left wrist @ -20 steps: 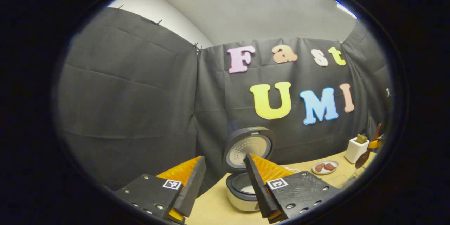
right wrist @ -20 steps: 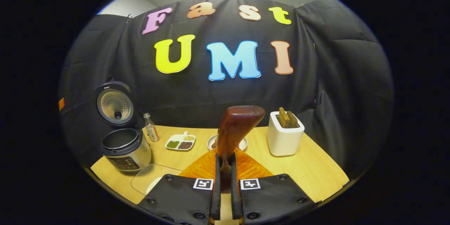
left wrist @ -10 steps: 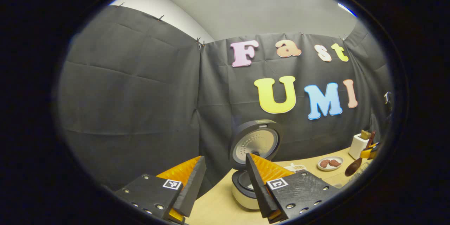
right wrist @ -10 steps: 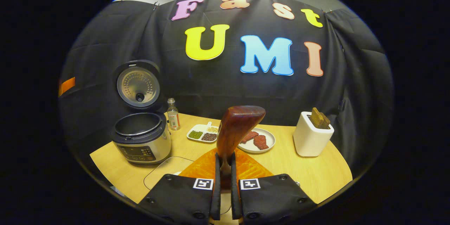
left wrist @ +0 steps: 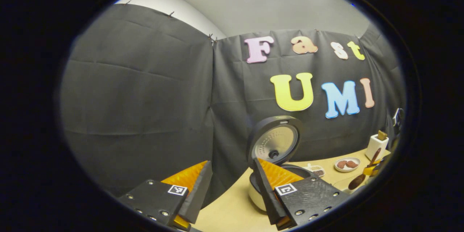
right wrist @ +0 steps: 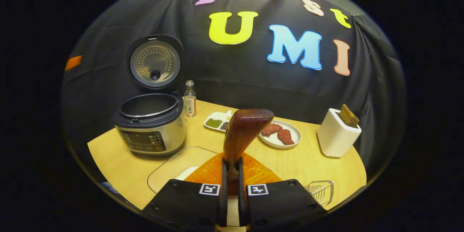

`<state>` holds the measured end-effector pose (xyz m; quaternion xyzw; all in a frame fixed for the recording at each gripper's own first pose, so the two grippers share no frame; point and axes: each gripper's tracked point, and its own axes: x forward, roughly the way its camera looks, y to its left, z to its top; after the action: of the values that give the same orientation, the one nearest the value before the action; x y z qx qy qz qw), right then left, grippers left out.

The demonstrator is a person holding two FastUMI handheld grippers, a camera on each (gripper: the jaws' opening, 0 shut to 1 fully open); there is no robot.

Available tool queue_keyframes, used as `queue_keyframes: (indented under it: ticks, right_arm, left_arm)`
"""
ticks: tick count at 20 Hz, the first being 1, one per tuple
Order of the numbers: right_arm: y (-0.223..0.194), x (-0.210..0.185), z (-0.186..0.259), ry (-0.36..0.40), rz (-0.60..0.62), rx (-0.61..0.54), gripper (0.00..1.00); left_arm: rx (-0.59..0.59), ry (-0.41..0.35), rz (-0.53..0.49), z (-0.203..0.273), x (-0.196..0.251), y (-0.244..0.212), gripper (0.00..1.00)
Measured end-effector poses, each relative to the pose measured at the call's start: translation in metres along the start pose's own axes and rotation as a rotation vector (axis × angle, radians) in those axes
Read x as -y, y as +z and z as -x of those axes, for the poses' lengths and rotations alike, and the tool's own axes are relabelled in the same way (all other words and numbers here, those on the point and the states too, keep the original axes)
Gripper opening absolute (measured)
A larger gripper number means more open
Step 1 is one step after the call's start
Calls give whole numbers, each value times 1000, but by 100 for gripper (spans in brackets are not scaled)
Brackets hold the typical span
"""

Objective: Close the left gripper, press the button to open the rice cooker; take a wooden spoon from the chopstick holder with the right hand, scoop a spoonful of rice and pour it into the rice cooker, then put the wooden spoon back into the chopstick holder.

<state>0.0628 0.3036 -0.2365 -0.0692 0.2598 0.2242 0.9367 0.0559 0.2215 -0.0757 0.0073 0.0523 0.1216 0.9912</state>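
Observation:
In the right gripper view my right gripper (right wrist: 232,168) is shut on the handle of the wooden spoon (right wrist: 246,128), whose bowl stands up above the table. The rice cooker (right wrist: 150,130) sits at the left with its lid (right wrist: 155,61) raised and its pot dark inside. The white chopstick holder (right wrist: 337,136) stands at the right with wooden pieces in it. A clear container with rice (right wrist: 174,166) lies just in front of my fingers. In the left gripper view my left gripper (left wrist: 231,174) is open and holds nothing, near the rice cooker (left wrist: 274,141). The spoon (left wrist: 360,178) shows far right.
A small bottle (right wrist: 189,99) stands beside the cooker. A divided dish of beans (right wrist: 216,121) and a plate of meat slices (right wrist: 281,134) sit mid-table. A small clear rack (right wrist: 320,190) lies at the front right. The wooden table (right wrist: 119,159) ends close at the front left.
The right gripper has carried the spoon leftward and lower toward the cooker and rice container, away from the holder. The left gripper view has drifted left, the cooker sliding right in it.

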Motion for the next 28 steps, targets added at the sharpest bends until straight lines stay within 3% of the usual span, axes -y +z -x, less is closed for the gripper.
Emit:
queue_keyframes:
  ticks: [6, 7, 8, 12, 20, 28]
  right_arm:
    - [-20, -22, -12, 30, -4, -41, 14]
    - [-20, -25, -14, 33, 1, -41, 17]
    - [-21, -30, -15, 43, -3, -41, 14]
    - [-25, -45, -12, 96, -90, -66, 14]
    - [-31, -58, -7, 198, -407, -138, 14]
    - [-49, -16, -11, 217, -824, -220, 14]
  left_arm:
    - [-13, 9, -6, 1, -6, -7, 72]
    - [-12, 8, -7, 1, -4, -8, 72]
    - [-12, 7, -7, 1, -4, -8, 72]
    - [-10, -2, -3, 4, 0, -5, 72]
    - [10, -17, -11, 8, 15, 6, 72]
    - [26, -23, -28, 10, 25, 21, 72]
